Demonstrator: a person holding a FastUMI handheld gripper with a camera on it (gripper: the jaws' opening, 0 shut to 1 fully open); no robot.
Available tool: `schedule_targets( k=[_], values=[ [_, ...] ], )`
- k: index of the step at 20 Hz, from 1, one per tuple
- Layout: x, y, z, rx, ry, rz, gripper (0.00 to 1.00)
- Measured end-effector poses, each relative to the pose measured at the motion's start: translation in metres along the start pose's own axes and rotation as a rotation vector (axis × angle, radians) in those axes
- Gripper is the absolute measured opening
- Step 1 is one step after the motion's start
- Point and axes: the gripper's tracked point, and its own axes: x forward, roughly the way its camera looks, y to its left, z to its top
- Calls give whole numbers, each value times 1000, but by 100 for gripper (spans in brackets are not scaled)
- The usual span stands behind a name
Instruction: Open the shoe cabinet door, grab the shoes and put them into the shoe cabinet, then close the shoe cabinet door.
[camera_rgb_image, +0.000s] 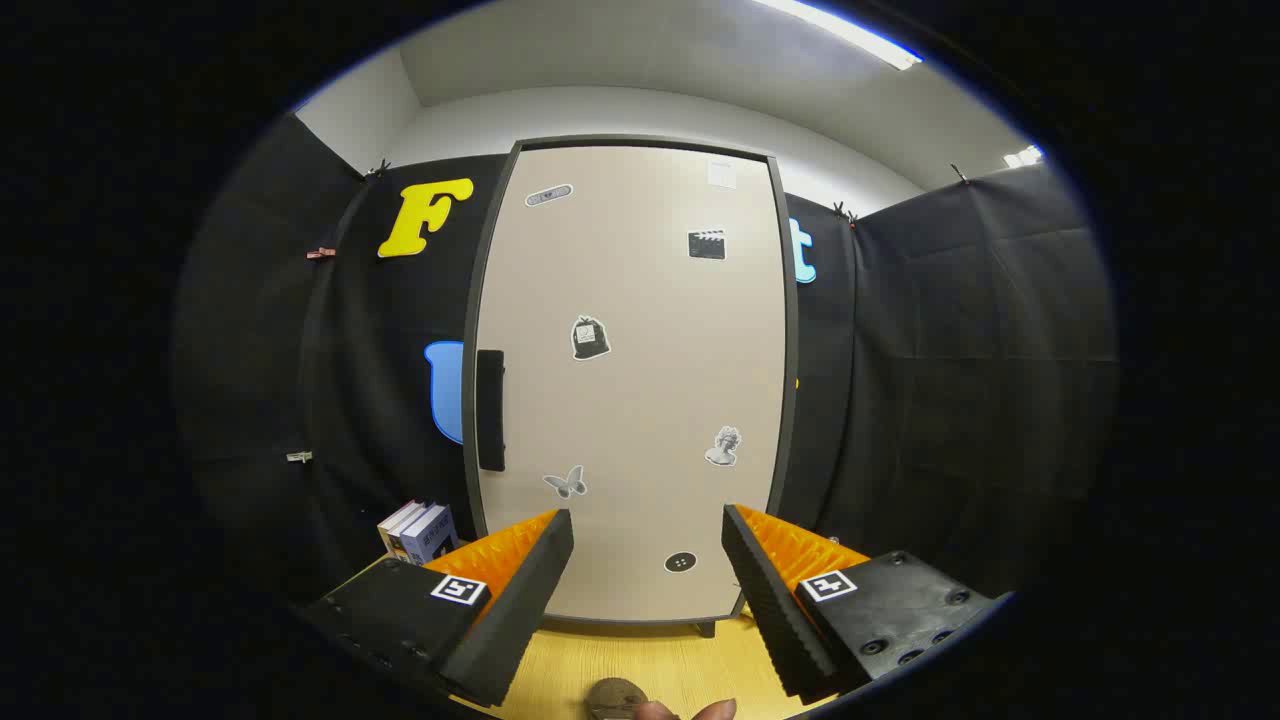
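Nearest of all, a person's fingertips (690, 711) and a small round brownish object (615, 697), too cut off to identify, sit low between the two fingers of the gripper (648, 525). The fingers stand wide apart with nothing between them, and each carries a small square black-and-white marker on its block.

Under them lies a pale yellow wood-grain surface (660, 660). Beyond the fingertips, straight ahead, stands the tall beige shoe cabinet door (635, 380) in its dark grey frame, upright, with its long axis vertical and its flat face turned squarely towards the gripper. The door is closed. Its lower edge shows in the gap between the fingers, well beyond the tips. A black vertical bar handle (490, 410) runs along the door's left edge, about mid-height, up and to the left of the left finger.

Small stickers dot the door: a black bag (590, 338), a clapperboard (706, 244), a pale butterfly (565, 483), a grey bust (724, 446) and a dark round button shape (680, 562) low down between the fingers.

On the left, near the cabinet's foot and just beyond the left finger, a few books (418, 530) stand upright. Black cloth booth wall (960, 380) flanks the cabinet on both sides.
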Motion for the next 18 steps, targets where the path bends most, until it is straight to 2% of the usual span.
schedule_targets(
  k=[18],
  values=[
    [1,6,7,29,-3,4,98]
  ],
)
